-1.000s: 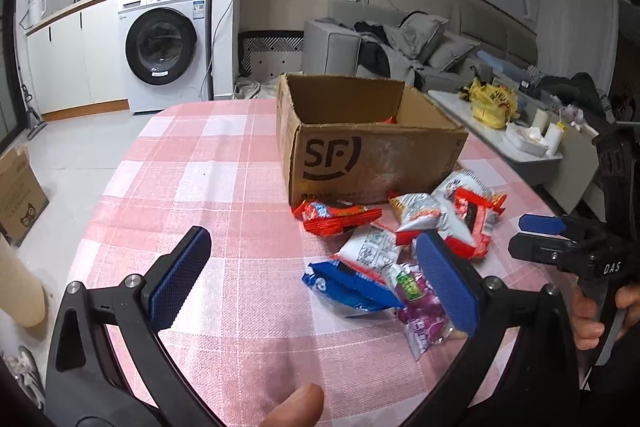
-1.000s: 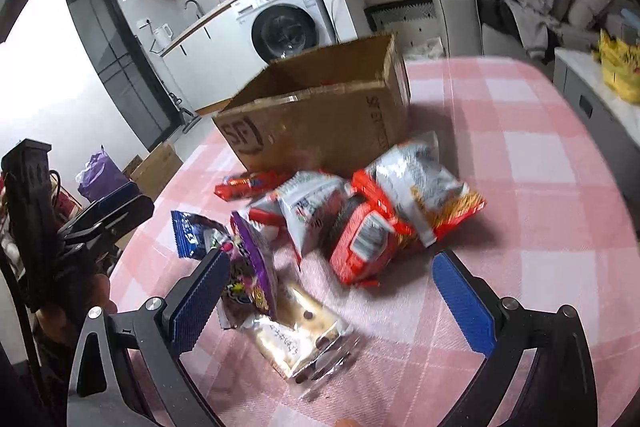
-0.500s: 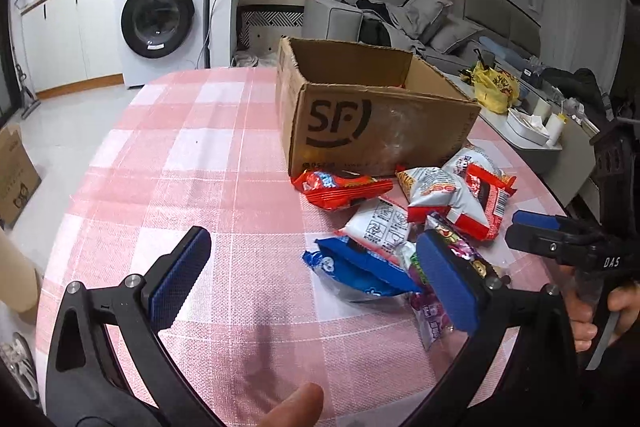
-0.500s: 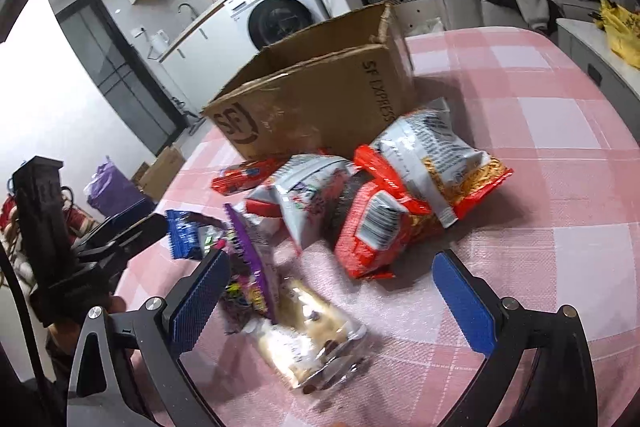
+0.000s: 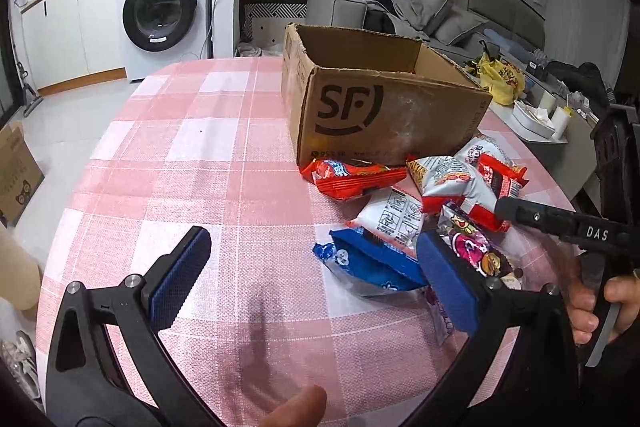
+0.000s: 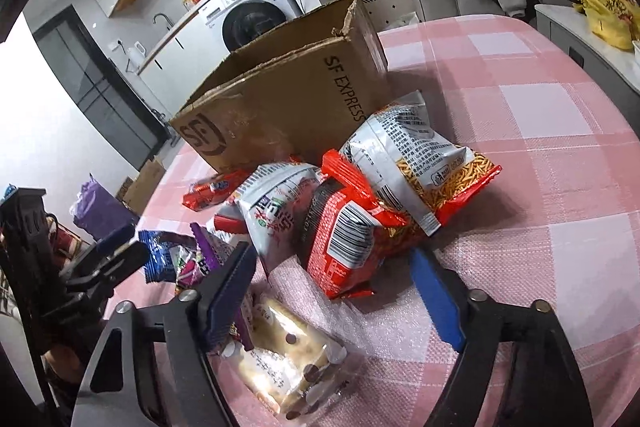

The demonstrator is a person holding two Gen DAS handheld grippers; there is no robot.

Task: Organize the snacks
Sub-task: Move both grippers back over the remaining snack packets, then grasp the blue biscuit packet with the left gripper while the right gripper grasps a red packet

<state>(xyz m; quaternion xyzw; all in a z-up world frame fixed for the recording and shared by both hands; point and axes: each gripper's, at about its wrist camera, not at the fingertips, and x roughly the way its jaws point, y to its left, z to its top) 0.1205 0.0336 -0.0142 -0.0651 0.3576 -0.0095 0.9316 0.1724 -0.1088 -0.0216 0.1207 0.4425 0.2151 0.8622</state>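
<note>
You can't see the floor of the cardboard box from either wrist view, the walls block it. The purple packet is half covered by the left gripper pad (label unreadable). The red packet hides whatever's under it, and the print on the clear biscuit pack is too blurry.

A pink-and-white checked tabletop carries an open cardboard box toward its far edge. Against the box's near side lies a heap of snack packets, with a clear biscuit pack nearest.
</note>
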